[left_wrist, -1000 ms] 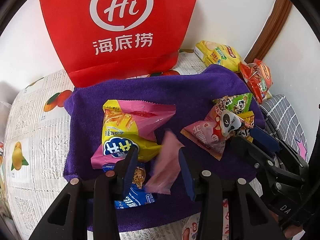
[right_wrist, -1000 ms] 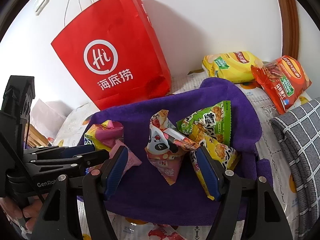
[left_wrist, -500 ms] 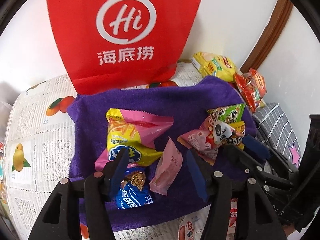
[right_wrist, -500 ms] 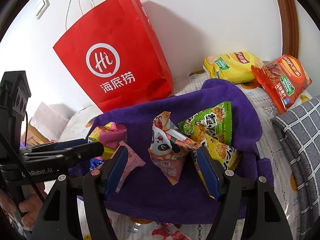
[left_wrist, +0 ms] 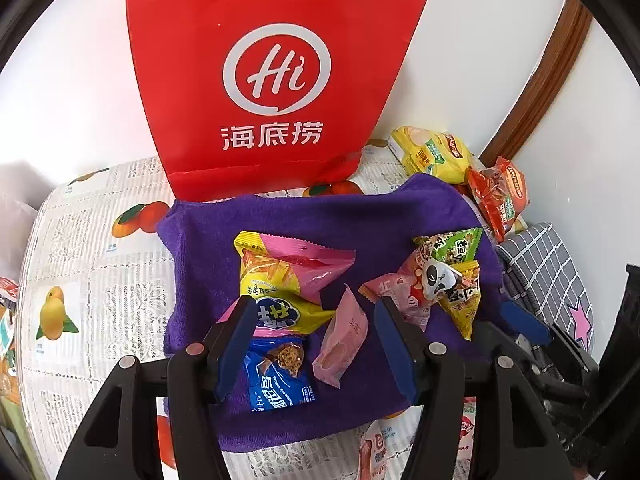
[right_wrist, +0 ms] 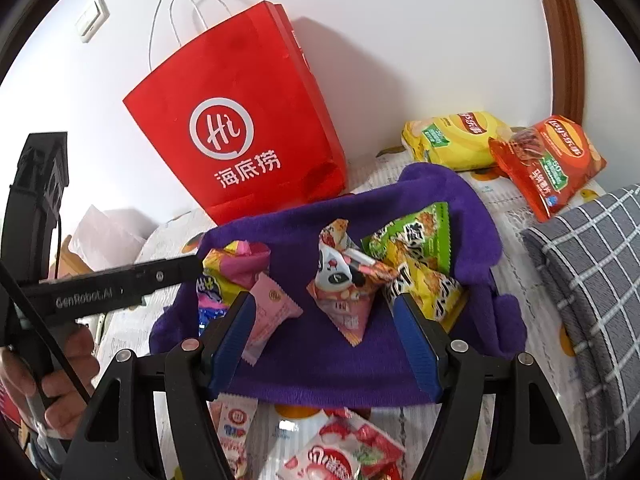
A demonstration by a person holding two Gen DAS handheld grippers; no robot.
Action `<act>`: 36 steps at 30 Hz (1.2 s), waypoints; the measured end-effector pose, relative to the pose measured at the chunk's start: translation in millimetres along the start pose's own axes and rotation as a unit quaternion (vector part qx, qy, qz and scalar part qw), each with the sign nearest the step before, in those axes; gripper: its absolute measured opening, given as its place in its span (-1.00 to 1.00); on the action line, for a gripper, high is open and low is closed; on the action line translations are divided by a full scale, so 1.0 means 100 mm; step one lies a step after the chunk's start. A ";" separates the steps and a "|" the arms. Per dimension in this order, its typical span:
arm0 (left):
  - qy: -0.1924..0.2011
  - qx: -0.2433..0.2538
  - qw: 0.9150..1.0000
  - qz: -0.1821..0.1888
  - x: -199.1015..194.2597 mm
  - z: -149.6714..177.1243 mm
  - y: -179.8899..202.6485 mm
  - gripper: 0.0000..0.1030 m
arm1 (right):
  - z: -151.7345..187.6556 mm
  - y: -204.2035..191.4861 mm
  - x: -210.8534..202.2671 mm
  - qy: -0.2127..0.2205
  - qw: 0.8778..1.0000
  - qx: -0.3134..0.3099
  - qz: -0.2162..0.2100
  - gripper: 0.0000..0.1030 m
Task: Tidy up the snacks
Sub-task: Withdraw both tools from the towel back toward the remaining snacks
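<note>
Left wrist | pink packet [left_wrist: 345,338] between spread left tongs [left_wrist: 314,340] | seemingly untouched

Background as I view it: plain white wall [right_wrist: 400,20] with a light switch [right_wrist: 93,18], brown wooden door frame [left_wrist: 540,76], fruit-printed tablecloth [left_wrist: 100,240], grey checked cushion [right_wrist: 592,264], even daylight

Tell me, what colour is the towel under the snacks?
Purple; the towel shows best in the left wrist view.

Both wrist views over purple towel [left_wrist: 320,216]
</note>
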State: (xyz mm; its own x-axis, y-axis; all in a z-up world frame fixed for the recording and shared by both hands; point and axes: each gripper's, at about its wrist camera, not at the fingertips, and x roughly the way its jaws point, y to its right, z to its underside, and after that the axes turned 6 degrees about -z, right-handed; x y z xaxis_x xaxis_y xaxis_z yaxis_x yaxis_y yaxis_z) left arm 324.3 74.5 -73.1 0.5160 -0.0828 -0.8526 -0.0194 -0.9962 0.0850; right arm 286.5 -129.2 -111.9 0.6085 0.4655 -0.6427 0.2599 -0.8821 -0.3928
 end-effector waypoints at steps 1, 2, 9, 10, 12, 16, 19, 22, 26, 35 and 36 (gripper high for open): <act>0.001 0.000 1.000 0.000 -0.01 0.00 -0.01 0.15 | 0.02 -0.01 -0.03 -0.002 1.000 -0.002 0.003 0.38; 0.002 0.000 1.000 -0.001 -0.03 0.00 -0.01 0.15 | 0.04 -0.02 -0.07 -0.002 1.000 -0.005 0.006 0.38; 0.010 -0.002 1.000 -0.002 -0.14 0.00 0.00 0.15 | 0.21 0.04 -0.30 -0.020 0.999 -0.015 0.042 0.46; 0.010 -0.002 1.000 -0.001 -0.15 0.00 0.00 0.15 | 0.25 0.07 -0.32 -0.027 0.999 -0.013 0.046 0.46; 0.010 -0.001 1.000 -0.001 -0.16 0.00 0.02 0.14 | 0.33 0.12 -0.33 -0.040 0.998 -0.007 0.054 0.46; 0.008 0.001 1.000 -0.002 -0.18 0.01 0.06 0.14 | 0.53 0.15 -0.32 -0.067 0.996 0.002 0.064 0.46; 0.010 0.006 1.000 -0.002 -0.21 0.02 0.10 0.15 | 0.66 0.11 -0.26 -0.086 0.995 0.005 0.059 0.46; 0.011 0.011 1.000 -0.001 -0.24 0.02 0.12 0.15 | 0.77 0.04 -0.16 -0.106 0.992 0.004 0.063 0.46; 0.013 0.013 1.000 0.004 -0.29 0.02 0.12 0.15 | 0.85 -0.01 -0.01 -0.124 0.989 0.013 0.073 0.46; 0.022 0.022 1.000 0.005 -0.40 0.02 0.12 0.15 | 0.88 -0.15 0.30 -0.141 0.982 0.000 0.126 0.46; 0.022 0.021 1.000 0.008 -0.41 0.02 0.11 0.15 | 0.88 -0.17 0.34 -0.142 0.981 0.000 0.133 0.47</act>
State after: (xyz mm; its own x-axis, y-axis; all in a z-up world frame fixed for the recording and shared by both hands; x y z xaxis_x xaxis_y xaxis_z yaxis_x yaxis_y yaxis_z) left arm 301.0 66.8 -38.5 0.5518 -0.0988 -0.8281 -0.0645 -0.9950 0.0758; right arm 237.0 -92.1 -185.2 0.4211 0.2198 -0.8800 0.1202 -0.9752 -0.1861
